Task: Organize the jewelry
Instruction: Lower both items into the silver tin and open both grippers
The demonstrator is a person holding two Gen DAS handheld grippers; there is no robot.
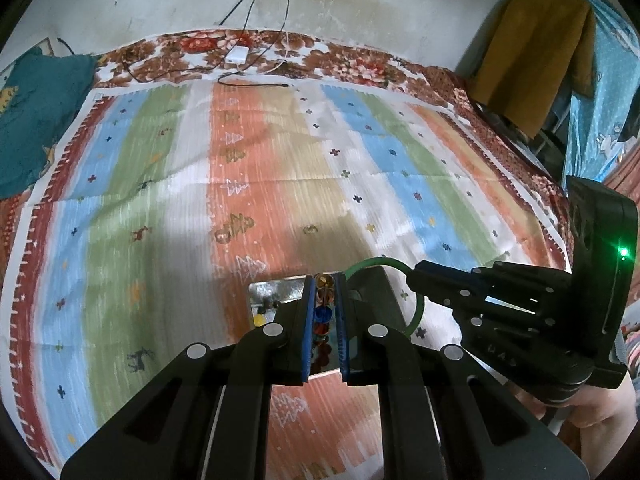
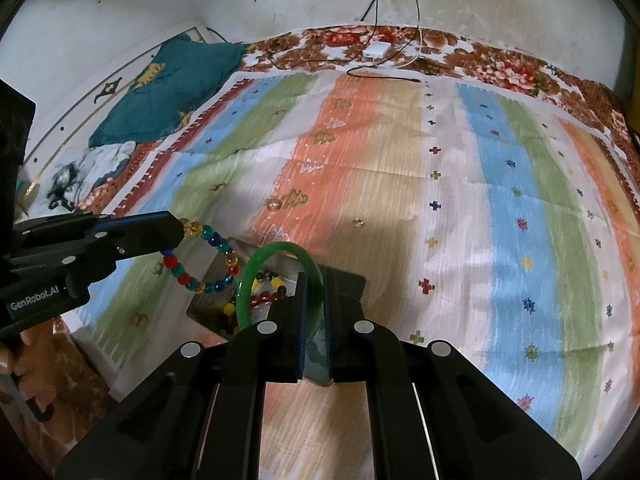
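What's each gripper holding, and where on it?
Left gripper pinches the beaded bracelet at one end; right gripper clamps the green bangle's rim.

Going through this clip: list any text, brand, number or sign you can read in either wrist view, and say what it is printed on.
"GenRobot.AI": white lettering on the black body of the left hand-held gripper, read in the right wrist view at.
Faint embossed letters on the body of the right hand-held gripper, near: too blurred to read.
The striped mat carries only tree, deer and cross motifs, no words.
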